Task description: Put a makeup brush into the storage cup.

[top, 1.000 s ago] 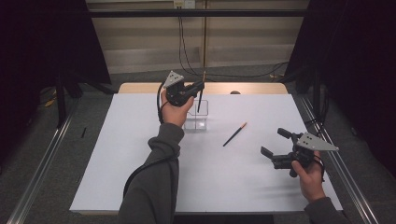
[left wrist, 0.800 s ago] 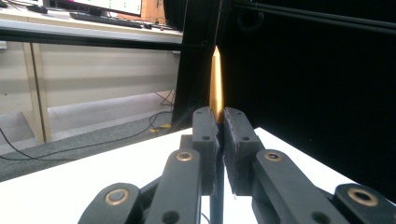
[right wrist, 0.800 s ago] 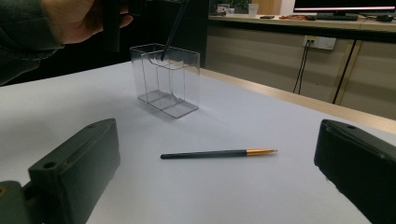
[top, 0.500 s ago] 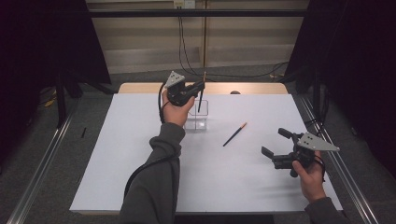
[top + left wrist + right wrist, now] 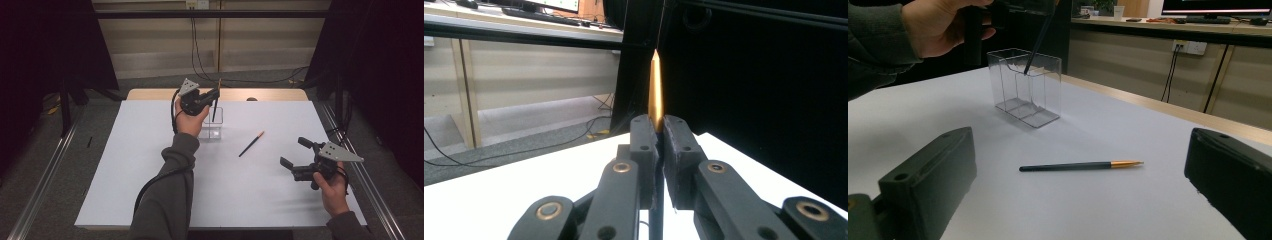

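White table (image 5: 150,190): left gripper (image 5: 214,95) jaws clamp pen (image 5: 215,111), tip inside clear holder (image 5: 1024,87); right gripper (image 5: 295,152) jaws apart.

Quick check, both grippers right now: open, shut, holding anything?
Left gripper: shut on a pen, held upright over the clear holder.
Right gripper: open, holding nothing; another pen lies on the table ahead.

The worktop (image 5: 150,165) is plain white, with a light wooden edge at its far side. The box (image 5: 1024,86) on it is clear and colourless. The pen (image 5: 1080,165) lying flat is dark green with a gold tip. The pen (image 5: 655,90) in the left gripper (image 5: 658,135) shows a gold end between black fingers (image 5: 644,137). The right gripper (image 5: 307,161) is black with a grey plate. The sleeve (image 5: 167,200) is dark grey.
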Demonstrator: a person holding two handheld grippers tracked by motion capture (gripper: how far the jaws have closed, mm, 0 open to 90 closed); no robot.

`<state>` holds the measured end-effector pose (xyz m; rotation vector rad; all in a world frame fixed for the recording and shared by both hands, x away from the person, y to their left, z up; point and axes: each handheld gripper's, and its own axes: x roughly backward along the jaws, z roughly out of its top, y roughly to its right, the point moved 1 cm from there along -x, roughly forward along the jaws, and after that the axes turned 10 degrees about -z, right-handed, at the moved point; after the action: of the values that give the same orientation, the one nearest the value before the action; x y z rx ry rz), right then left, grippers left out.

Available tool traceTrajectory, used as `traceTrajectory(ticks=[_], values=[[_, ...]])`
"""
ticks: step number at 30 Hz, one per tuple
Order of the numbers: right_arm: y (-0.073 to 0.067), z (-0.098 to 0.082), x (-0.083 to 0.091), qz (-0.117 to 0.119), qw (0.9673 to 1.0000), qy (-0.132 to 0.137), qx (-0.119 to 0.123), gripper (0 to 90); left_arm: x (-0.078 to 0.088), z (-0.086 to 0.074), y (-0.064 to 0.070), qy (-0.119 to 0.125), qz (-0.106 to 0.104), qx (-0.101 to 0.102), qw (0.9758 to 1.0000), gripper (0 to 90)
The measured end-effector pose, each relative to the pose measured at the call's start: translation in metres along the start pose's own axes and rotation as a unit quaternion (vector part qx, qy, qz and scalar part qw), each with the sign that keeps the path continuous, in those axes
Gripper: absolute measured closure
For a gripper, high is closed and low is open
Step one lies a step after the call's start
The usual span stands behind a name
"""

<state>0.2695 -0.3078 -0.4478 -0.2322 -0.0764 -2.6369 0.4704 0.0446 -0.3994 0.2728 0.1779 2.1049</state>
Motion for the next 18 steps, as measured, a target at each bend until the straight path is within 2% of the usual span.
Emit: traceTrajectory(ticks=[5,8,9,10,13,14,18], values=[[0.0001,0.0002,0.0004,-0.003,1.0,-0.001,-0.002,0.0,0.0003,-0.0021,-0.0005,-0.004,-0.001,-0.003,1.0,83.9],[-0.0001,0.0002,0.0001,-0.001,1.0,0.0,-0.003,0.0,-0.0001,-0.0036,0.0,0.002,-0.004,0.004,1.0,83.9],[0.0001,0.0001,0.0,0.0,1.0,0.0,0.001,0.0,-0.0001,-0.0044,0.0002,-0.001,0.004,0.0,1.0,83.9],[-0.0007,0.0001,-0.0001,0.001,1.0,-0.001,-0.003,0.0,-0.0005,-0.0053,0.0001,-0.002,-0.002,0.002,1.0,83.9],[-0.0011,0.0003,-0.0001,0.0,1.0,-0.002,-0.003,0.0,-0.0004,-0.0072,-0.0001,-0.003,0.005,0.001,1.0,83.9],[-0.001,0.0004,0.0,-0.001,1.0,-0.003,-0.003,0.0,-0.0008,-0.0079,-0.0003,-0.002,-0.003,0.001,1.0,83.9],[-0.0001,-0.0001,-0.0003,0.001,1.0,0.0,-0.001,0.0,-0.0009,-0.0101,-0.0001,-0.01,0.005,-0.004,0.9999,83.9]])
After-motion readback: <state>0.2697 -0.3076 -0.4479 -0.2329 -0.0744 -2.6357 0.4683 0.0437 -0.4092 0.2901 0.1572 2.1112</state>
